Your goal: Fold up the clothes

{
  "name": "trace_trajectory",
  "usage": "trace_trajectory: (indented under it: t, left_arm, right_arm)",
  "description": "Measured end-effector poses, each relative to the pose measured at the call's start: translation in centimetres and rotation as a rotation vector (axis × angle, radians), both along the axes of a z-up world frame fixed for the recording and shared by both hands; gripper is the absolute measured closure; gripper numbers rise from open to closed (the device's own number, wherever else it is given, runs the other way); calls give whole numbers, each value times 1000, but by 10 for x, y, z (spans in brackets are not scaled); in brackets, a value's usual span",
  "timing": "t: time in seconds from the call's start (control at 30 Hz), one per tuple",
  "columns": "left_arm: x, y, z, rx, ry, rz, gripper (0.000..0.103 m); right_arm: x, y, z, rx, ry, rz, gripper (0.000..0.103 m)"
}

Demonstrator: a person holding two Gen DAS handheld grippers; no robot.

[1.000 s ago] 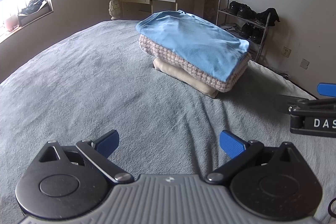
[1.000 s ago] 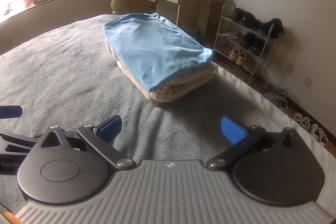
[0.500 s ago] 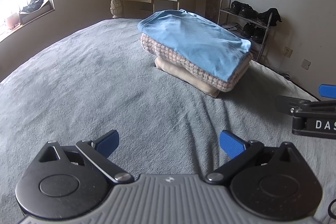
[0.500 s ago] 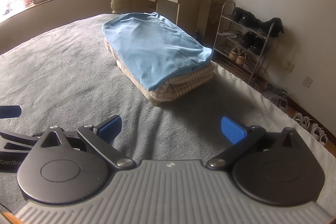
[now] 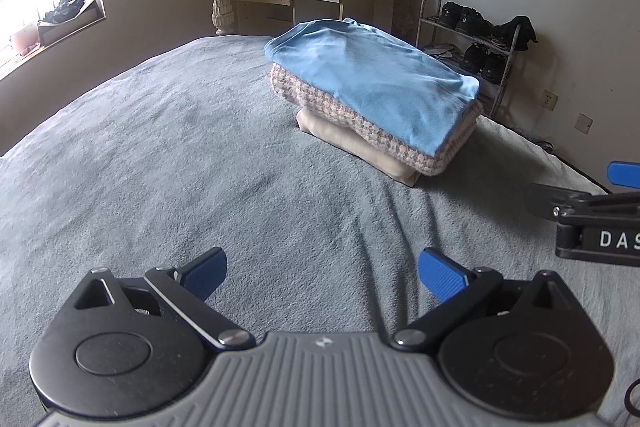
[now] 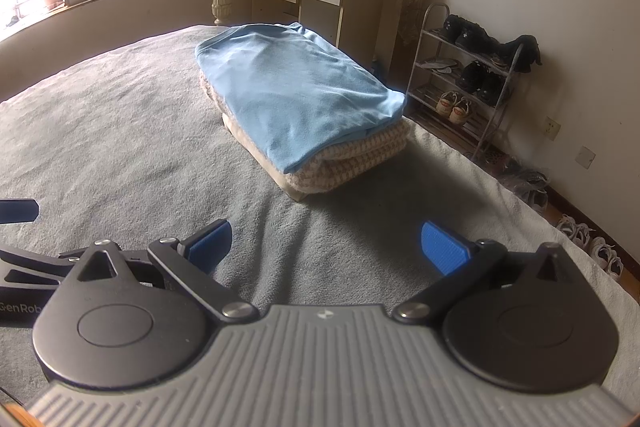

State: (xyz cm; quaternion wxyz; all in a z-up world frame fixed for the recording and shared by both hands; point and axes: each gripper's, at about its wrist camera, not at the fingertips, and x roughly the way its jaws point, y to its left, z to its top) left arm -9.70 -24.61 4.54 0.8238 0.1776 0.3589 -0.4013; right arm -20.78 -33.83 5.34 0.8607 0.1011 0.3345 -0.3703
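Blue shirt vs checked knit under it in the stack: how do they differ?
The blue shirt is plain, thin and smooth; the checked knit is patterned pink-and-brown, thick and coarse. The blue shirt lies on top of the pile, its near edge draping over the checked knit, which sits in the middle on a beige garment. Both are folded flat, on the grey bed cover.

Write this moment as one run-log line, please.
left gripper: open, empty | right gripper: open, empty | stack: three folded, blue shirt on top | bed: nothing unfolded seen
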Motion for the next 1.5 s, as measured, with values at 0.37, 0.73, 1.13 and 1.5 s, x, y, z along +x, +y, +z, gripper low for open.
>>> trace_trajectory:
  t: [0.37, 0.73, 1.13, 1.5]
  left_arm:
    - [0, -1, 1, 3, -1, -1, 1]
    - [0, 0, 0, 4, 1, -1, 1]
    - [-1, -1, -1, 9, 6, 2, 1]
    - [-2, -1, -1, 11, 6, 3, 1]
  right_arm:
    - [0, -1, 0, 2, -1, 0, 1]
    - [0, 0, -1, 5, 1, -3, 1]
    - [-1, 0, -2, 10, 1, -4, 1]
    - [-1, -1, -2, 13, 4, -4, 1]
